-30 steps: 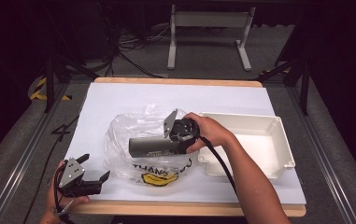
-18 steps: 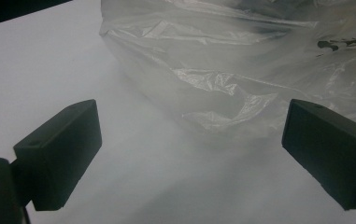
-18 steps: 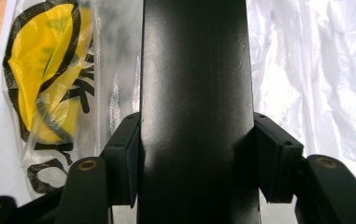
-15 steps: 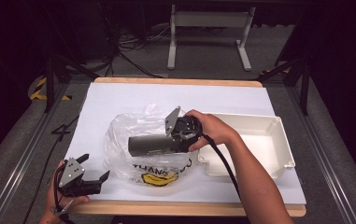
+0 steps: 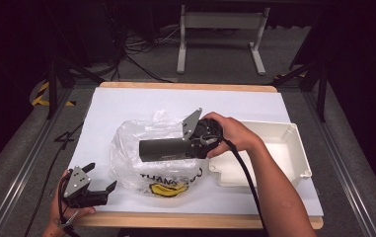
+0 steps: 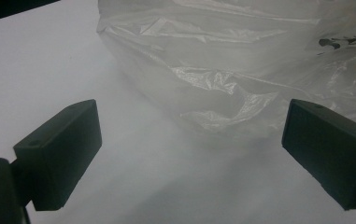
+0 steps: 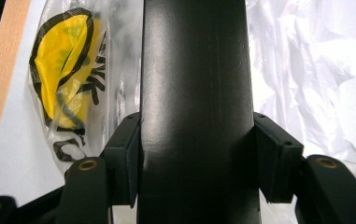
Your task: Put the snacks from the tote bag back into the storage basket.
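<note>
Dark cylinder (image 5: 168,147), matte black/grey tube, lies level above the clear plastic bag (image 5: 146,158), mid-table, long axis running left-right in the high view, free end pointing toward the table's left side. Right gripper (image 5: 193,144) has it by the right end: in the right gripper view the cylinder (image 7: 195,93) runs straight up betw. the two black pads, both pressed flat on its sides, so jaws are clamped on it. Right hand (image 5: 232,136) wraps the gripper body, grey plate on top tilted up, cable trailing back along the forearm. Bag under it is crumpled, w/ black lettering & a yellow smiley print (image 5: 168,189) near the table's front edge; same print (image 7: 68,88) shows beside the cylinder in the right gripper view. White tray (image 5: 301,153) sits just right of the bag, right forearm crossing its near corner. Left gripper (image 5: 94,191) is at the front-left corner of the table, near the bag's left edge but apart from it; left gripper view shows its jaws spread wide, bare white table betw. them, bag (image 6: 241,70) ahead, not touched. Left hand (image 5: 62,212) holds it low by the wooden table edge (image 5: 185,220). White sheet (image 5: 141,103) covers the tabletop.
</note>
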### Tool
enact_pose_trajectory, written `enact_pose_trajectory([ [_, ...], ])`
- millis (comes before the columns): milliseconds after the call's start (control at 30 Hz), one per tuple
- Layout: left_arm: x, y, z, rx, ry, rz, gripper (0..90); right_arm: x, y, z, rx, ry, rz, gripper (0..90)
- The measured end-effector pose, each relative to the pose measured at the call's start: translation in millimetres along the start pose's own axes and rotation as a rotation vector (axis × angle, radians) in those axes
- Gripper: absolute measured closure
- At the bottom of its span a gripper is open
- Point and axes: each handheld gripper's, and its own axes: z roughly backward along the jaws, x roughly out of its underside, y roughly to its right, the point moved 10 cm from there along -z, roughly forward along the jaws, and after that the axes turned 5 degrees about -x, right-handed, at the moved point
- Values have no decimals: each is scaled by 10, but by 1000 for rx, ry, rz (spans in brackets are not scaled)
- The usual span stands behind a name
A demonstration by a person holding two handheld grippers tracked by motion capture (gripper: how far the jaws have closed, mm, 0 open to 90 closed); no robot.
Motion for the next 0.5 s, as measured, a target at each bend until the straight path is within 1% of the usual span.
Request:
enact_pose_trajectory([
  [100, -6, -5, 2, -2, 5, 6, 58, 29, -8, 69, 5, 8, -2, 428],
  [300, -16, -6, 0, -7, 10, 12, 58, 120, -19, 188, 22, -3, -8, 428],
  [500, -15, -1, -7, -7, 6, 14, 58, 170, -55, 281, 34, 3, -18, 428],
])
